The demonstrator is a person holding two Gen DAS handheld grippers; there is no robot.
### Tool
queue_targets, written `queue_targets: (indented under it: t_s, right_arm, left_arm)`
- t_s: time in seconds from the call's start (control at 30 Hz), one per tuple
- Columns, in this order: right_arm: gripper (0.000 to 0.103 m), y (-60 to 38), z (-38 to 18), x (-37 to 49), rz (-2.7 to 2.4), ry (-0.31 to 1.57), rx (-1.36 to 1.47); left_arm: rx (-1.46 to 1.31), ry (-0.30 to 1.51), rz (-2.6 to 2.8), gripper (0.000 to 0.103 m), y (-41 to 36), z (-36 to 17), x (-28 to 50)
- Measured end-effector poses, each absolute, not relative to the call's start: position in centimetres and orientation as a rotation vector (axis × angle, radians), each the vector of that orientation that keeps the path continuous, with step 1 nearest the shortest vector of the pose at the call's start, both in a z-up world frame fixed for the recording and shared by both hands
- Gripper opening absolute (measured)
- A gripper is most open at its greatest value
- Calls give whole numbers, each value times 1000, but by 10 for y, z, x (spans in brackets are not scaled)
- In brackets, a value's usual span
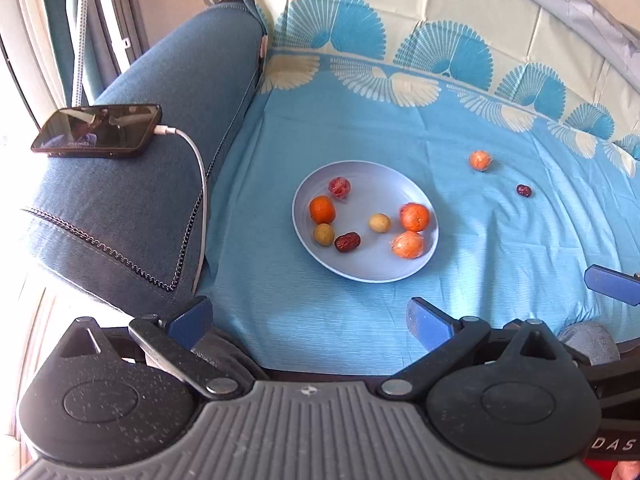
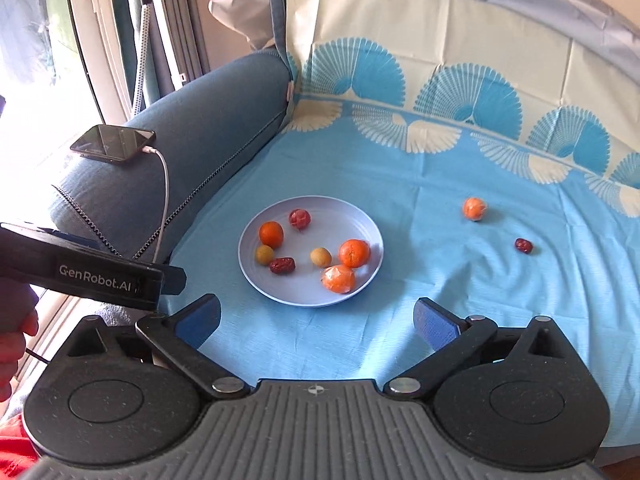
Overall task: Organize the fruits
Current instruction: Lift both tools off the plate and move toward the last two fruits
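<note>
A: What is the biggest thing here?

B: A sofa (image 1: 132,184) in blue fabric, its seat draped with a light blue cloth (image 1: 480,248) printed with fan shapes. On the armrest lies a dark phone (image 1: 98,131) with a white cable (image 1: 196,160) plugged into it and running down the side.

A: And on the cloth?

B: A pale blue plate (image 1: 362,266), round, sitting near the armrest side. It holds seven fruits: two bare oranges (image 1: 322,209), one at the left and one at the right; a wrapped orange (image 1: 407,245) just in front of the right one, touching or nearly so; a wrapped red fruit (image 1: 339,187) at the far edge; two small yellow-green fruits (image 1: 380,223); and a dark red date (image 1: 347,242) beside the left yellow one.

A: Anything off the plate?

B: Two pieces, well apart from it on the right: a second wrapped orange (image 1: 480,160) and, nearer the edge, a second small date (image 1: 523,190).

A: The claws?

B: The left claw (image 1: 308,318) hangs above the front of the cloth, fingers spread wide, holding nothing. The right claw (image 2: 318,320) is the same: spread apart, bare, short of the plate. In the right wrist view the left tool's body crosses the lower left.
</note>
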State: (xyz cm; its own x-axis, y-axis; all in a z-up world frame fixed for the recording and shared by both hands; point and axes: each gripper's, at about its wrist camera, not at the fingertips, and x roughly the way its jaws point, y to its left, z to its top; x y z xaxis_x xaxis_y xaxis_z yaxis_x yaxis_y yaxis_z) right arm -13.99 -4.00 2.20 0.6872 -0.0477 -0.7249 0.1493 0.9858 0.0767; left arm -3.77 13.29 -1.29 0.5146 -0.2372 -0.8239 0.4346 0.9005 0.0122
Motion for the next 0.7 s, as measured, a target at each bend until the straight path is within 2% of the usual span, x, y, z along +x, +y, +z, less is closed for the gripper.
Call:
queue_targets:
  t_s: [0.7]
  right_arm:
    - [102, -42, 44, -182, -152, 725, 110]
  left_arm:
    - [261, 902, -411, 103, 125, 9, -70]
